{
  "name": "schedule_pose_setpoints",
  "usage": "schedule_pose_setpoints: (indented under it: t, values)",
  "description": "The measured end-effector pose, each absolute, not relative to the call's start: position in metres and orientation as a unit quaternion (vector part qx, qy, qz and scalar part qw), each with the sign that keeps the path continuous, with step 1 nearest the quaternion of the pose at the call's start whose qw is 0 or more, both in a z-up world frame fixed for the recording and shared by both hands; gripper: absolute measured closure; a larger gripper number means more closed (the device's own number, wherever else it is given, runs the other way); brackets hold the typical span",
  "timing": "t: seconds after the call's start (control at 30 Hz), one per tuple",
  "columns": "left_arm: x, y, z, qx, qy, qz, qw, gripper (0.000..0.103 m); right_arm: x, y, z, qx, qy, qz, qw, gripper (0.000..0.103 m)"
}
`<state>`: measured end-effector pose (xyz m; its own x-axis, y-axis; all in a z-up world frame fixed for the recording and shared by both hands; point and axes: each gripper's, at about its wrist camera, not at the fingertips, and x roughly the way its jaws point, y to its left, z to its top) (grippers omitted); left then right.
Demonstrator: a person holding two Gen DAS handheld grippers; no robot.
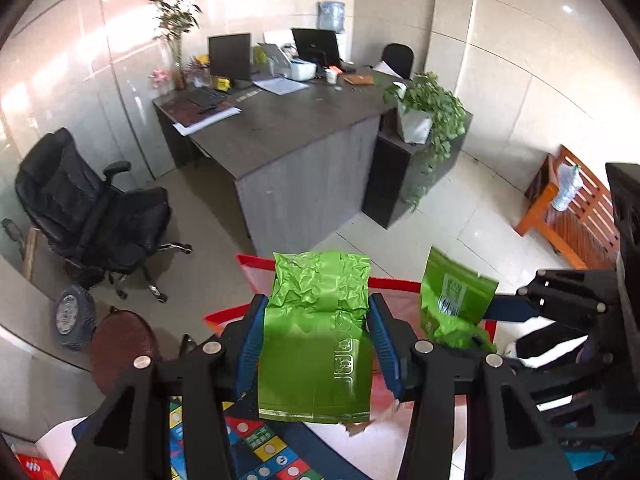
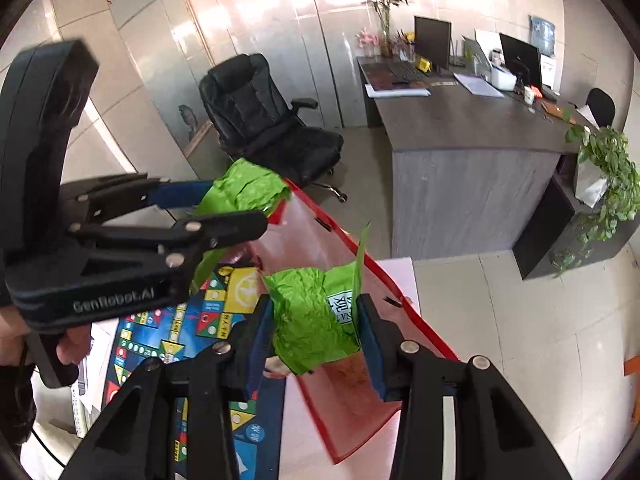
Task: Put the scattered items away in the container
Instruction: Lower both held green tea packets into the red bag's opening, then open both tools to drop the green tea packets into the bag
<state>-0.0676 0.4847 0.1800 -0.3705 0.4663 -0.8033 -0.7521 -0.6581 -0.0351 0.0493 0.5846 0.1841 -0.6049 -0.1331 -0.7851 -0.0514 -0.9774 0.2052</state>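
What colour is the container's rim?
Red; the container's rim shows best in the right wrist view.

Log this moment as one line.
left gripper: shut on green pouch | right gripper: shut on second green pouch | both over red container | nothing released yet

Green crinkled packets (image 1: pixel 316 332); translucent red container (image 2: pixel 352 380); blue-yellow patterned game mat (image 2: pixel 208 320).

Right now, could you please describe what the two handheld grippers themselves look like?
Both are matte black plastic with angular linkage arms, silver round pivot pins and blue ribbed finger pads. The left gripper has a tall black handle body printed "GenRobot.AI" in grey. The right gripper matches it.
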Motion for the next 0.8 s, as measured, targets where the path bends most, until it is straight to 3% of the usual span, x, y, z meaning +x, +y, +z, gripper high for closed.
schedule_pose_setpoints:
  t: [0.73, 0.77, 0.8]
  values:
    - [-0.081, 0.506, 0.12, -0.459, 0.214, 0.777, 0.374, 0.048, 0.033, 0.596, 0.147, 0.477, -0.109, -0.872, -0.006, 0.058]
    - [-0.08, 0.506, 0.12, -0.457, 0.216, 0.778, 0.373, 0.043, 0.031, 0.595, 0.146, 0.477, -0.108, -0.872, -0.005, 0.056]
    - [-0.081, 0.505, 0.12, -0.456, 0.215, 0.779, 0.372, 0.028, 0.031, 0.595, 0.146, 0.477, -0.105, -0.872, -0.005, 0.054]
